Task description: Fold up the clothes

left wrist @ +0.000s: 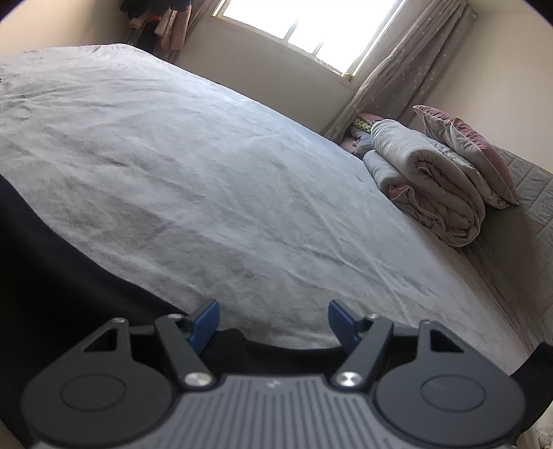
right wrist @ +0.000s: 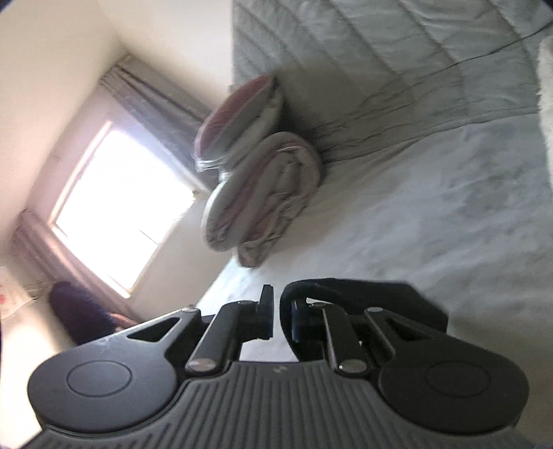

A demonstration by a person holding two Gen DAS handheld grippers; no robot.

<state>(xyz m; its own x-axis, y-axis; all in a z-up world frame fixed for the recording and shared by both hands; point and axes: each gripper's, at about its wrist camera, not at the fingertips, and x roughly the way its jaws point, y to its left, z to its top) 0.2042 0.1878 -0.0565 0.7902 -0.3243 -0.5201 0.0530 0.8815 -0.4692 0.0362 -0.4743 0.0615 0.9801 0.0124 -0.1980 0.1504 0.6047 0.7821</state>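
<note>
A black garment (left wrist: 52, 276) lies on the grey bed sheet (left wrist: 207, 172), at the left and lower edge of the left wrist view. My left gripper (left wrist: 273, 316) is open, its blue pads spread wide above the garment's edge, holding nothing. In the right wrist view, which is rolled sideways, my right gripper (right wrist: 276, 311) is nearly closed with a narrow gap. A fold of the black garment (right wrist: 363, 293) wraps over its right finger; the frame does not show whether it is pinched.
A rolled grey and pink quilt (left wrist: 425, 183) and a pillow (left wrist: 466, 152) lie at the head of the bed, also in the right wrist view (right wrist: 262, 193). A bright window (left wrist: 311, 24) with curtains stands beyond. Clothes (left wrist: 162, 24) hang in the far corner.
</note>
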